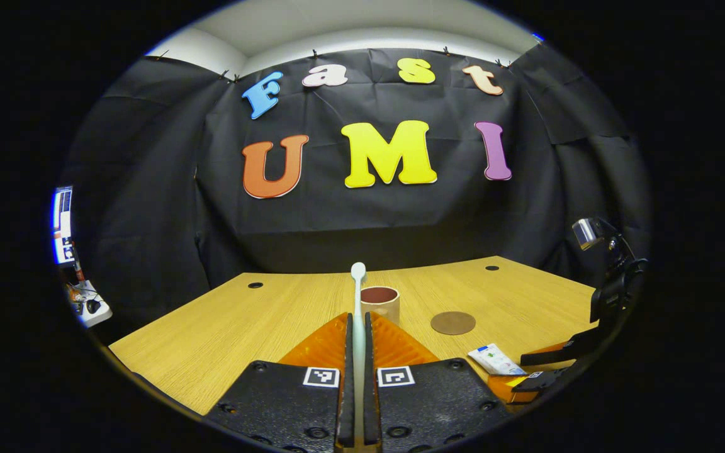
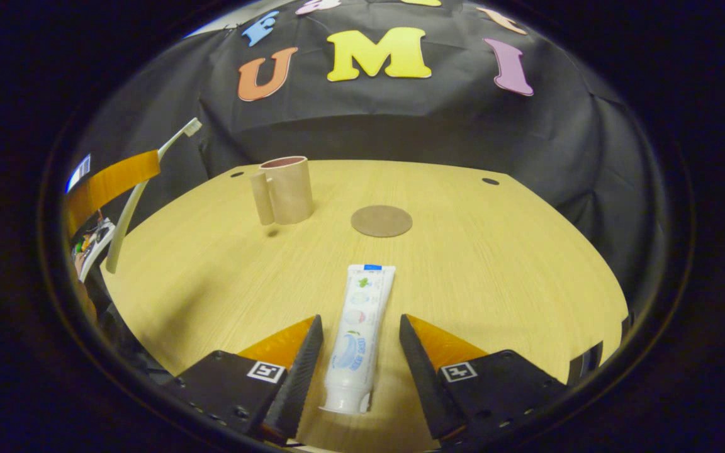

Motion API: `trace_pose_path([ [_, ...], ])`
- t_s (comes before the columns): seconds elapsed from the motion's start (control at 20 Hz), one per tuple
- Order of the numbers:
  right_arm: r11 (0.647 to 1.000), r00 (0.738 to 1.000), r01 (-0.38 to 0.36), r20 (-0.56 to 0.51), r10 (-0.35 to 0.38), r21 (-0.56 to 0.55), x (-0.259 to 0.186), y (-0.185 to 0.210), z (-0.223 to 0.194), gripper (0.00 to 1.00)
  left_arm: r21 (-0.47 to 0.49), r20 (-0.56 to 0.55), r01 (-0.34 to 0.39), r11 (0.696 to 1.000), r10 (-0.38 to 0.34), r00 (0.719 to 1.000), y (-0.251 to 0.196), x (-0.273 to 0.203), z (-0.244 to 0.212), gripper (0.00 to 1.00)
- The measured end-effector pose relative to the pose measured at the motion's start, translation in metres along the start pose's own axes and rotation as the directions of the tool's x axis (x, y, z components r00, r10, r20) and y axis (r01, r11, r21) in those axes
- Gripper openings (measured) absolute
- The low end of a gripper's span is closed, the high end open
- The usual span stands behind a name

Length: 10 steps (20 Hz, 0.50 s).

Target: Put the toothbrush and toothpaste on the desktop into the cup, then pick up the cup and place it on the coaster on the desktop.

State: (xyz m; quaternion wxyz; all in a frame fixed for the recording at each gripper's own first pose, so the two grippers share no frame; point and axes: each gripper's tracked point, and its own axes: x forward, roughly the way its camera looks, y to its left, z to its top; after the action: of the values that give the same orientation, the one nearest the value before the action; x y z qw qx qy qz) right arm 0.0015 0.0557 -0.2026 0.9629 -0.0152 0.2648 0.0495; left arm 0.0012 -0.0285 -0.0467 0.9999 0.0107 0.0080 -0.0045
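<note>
White toothpaste (image 2: 357, 330) lies between wide right tongs (image 2: 357, 340), long axis toward 12 o'clock. Left tongs (image 1: 357, 333) clamp toothbrush (image 1: 358, 296); cup (image 1: 380, 303) just beyond at 12.

A light wood-grain desktop (image 1: 224, 327) is seen bounded at the rear by a creased black cloth wall (image 1: 148, 207), above which a strip of pale ceiling (image 1: 362, 25) is visible. Two small dark round holes (image 1: 255, 285) are set into the desktop near its far edge. At the far left, a lit screen (image 1: 62, 223) is glimpsed, and below it a cluttered white surface (image 1: 89, 305) on which small items, too small to be identified, are scattered
</note>
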Motion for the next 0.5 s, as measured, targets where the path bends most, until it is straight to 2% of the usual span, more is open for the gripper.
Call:
trace_pose_path([
  [0.15,1.0,1.0,0.0,-0.01,0.0,0.001,0.002,0.001,-0.003,0.58,-0.018,-0.018,0.012,1.0,-0.012,1.0,-0.001,0.003,-0.004,0.08],
  [0.4,1.0,1.0,-0.003,-0.015,0.002,-0.009,0.003,0.0,-0.006,0.47,-0.101,-0.051,0.05,0.994,-0.056,0.997,-0.01,0.01,-0.016,0.08],
  [0.45,1.0,1.0,-0.003,-0.012,0.003,-0.01,0.003,0.001,-0.005,0.39,-0.112,-0.062,0.052,0.992,-0.059,0.996,-0.008,0.013,-0.019,0.08],
  [0.5,1.0,1.0,-0.004,-0.011,0.004,-0.008,0.004,0.001,-0.005,0.4,-0.125,-0.066,0.057,0.991,-0.066,0.996,-0.009,0.015,-0.021,0.08],
])
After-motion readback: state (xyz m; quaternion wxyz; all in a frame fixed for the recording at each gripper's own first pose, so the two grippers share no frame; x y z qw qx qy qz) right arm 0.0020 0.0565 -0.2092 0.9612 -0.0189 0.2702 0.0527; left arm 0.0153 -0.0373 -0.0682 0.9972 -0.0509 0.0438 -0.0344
